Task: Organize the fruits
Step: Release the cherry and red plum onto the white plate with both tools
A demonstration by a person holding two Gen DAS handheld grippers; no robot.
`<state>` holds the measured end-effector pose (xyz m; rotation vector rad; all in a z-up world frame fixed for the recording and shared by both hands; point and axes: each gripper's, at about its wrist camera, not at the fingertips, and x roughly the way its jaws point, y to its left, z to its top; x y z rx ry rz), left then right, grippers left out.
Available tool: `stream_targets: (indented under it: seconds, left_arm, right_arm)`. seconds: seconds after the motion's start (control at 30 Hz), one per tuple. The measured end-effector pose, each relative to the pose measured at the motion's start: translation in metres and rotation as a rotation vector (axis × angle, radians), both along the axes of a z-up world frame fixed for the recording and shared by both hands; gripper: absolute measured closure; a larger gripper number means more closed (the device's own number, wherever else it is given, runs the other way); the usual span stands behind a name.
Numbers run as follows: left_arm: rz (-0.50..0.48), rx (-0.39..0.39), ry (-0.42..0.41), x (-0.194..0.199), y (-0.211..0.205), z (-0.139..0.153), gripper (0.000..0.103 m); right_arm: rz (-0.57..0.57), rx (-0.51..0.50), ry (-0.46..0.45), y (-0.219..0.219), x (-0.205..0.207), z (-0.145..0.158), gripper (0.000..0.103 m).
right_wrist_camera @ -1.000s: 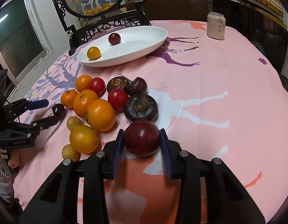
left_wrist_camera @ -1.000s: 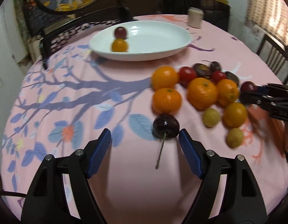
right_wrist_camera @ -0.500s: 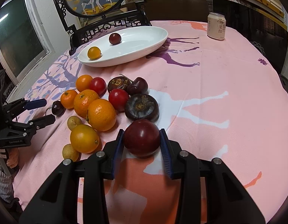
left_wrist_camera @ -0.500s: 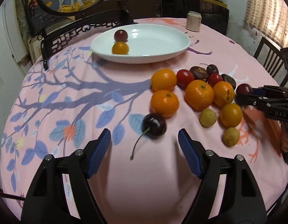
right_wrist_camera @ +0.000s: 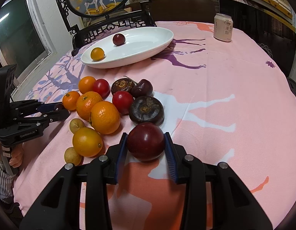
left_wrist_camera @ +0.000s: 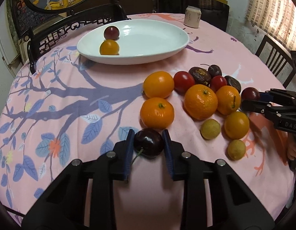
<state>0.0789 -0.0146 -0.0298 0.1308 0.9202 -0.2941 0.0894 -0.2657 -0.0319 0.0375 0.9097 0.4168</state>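
Two claws, each with a fruit between its blue pads.

Left wrist view: left claw (left_wrist_camera: 148,147) at lower centre; its jaws have just been closing and now press both sides of a dark cherry (left_wrist_camera: 148,142), stem trailing down toward the lower left. Cherry sits on the pink table (left_wrist_camera: 52,99), just below a mandarin (left_wrist_camera: 157,113). Loose heap of oranges, red tomatoes and dark fruits fills the centre right. White dish (left_wrist_camera: 159,44) in the upper centre holds a dark plum and a small orange fruit at its left end. Can (left_wrist_camera: 192,16) stands behind the dish, upper right. Right claw (left_wrist_camera: 251,98) enters from the right edge, a dark red fruit at its tips.

Right wrist view: right claw (right_wrist_camera: 146,145) at lower centre, narrowly set, pads against a dark red plum (right_wrist_camera: 146,140) resting on the cloth. Heap lies above and left of it. Left claw (right_wrist_camera: 60,111) at the left edge, tips beside a mandarin; cherry barely visible there.
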Motion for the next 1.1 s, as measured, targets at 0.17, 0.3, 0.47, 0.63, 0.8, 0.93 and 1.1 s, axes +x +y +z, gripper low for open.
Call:
stream_targets:
  seconds: [0.17,0.3,0.47,0.63,0.8,0.93,1.1]
  left_arm:
    - [0.04,-0.029,-0.062,-0.013,0.011,0.015,0.073]
    - [0.078,-0.033,-0.119,-0.011,0.022,0.037,0.073]
    - [0.121,-0.016,-0.145,0.034,0.03,0.067,0.073]
    - [0.142,-0.046,-0.17,0.09,0.02,0.084,0.073]
    - [0.174,-0.092,-0.125,0.142,0.019,0.074,0.073]
    - [0.205,-0.141,-0.077,0.169,0.028,0.055,0.062]
    - [0.224,-0.137,-0.04,0.172,0.039,0.038,0.049]
  right_arm:
    - [-0.007,0.008,-0.015,-0.003,-0.002,0.003,0.064]
    - [-0.025,0.032,-0.047,-0.009,-0.004,0.012,0.064]
    - [-0.032,0.075,-0.078,-0.012,0.013,0.038,0.064]
    - [-0.012,0.049,-0.123,0.016,0.062,0.065,0.064]
    - [-0.001,0.081,-0.107,0.049,0.124,0.064,0.064]
    - [0.013,0.045,-0.063,0.067,0.151,0.047,0.061]
    - [0.001,0.051,-0.079,0.056,0.146,0.043,0.047]
